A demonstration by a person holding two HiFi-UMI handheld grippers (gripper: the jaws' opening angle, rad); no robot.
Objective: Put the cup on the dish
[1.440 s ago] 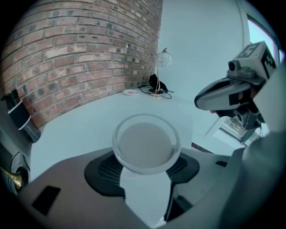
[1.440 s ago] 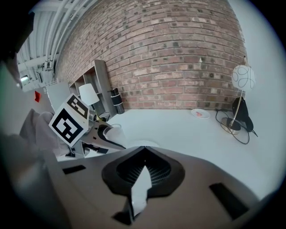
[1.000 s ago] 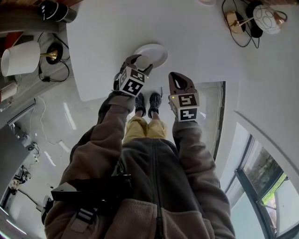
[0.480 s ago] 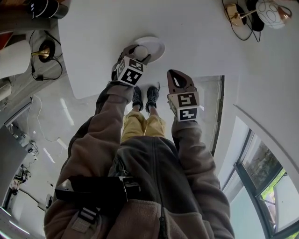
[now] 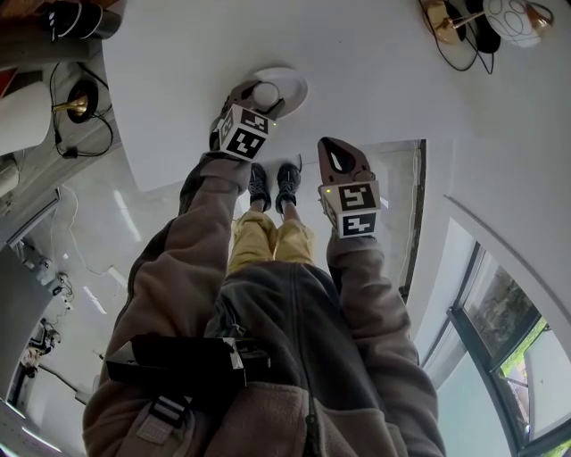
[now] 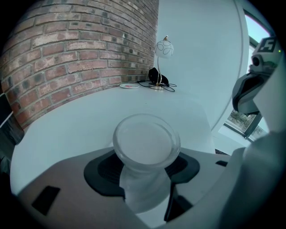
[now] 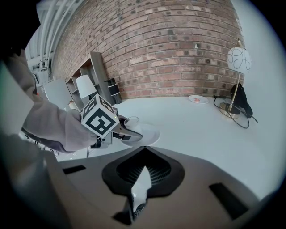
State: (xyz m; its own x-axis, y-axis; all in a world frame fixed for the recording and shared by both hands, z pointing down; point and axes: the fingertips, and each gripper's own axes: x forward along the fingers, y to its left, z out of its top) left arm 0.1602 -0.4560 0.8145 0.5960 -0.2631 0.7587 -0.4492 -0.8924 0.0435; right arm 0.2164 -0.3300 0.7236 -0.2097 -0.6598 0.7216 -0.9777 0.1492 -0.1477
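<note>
A frosted glass cup (image 6: 146,147) stands upright between the jaws of my left gripper (image 6: 145,166), which is shut on its lower body. In the head view the left gripper (image 5: 254,96) holds the cup (image 5: 265,92) over the near-left part of the white dish (image 5: 290,82) on the white table. The right gripper view shows the cup (image 7: 126,121) at the dish (image 7: 147,134); whether it touches the dish I cannot tell. My right gripper (image 5: 330,145) hangs off the table's near edge, shut and holding nothing.
A globe-shaded lamp (image 5: 510,18) with black cables stands at the table's far right. A small pink plate (image 6: 129,85) lies near the brick wall. The table's near edge (image 5: 178,178) runs just behind the left gripper. A white-shaded lamp (image 7: 86,85) stands on shelving at left.
My left gripper has carried the cup a little farther in over the dish. The right gripper has stayed where it was, shut.
</note>
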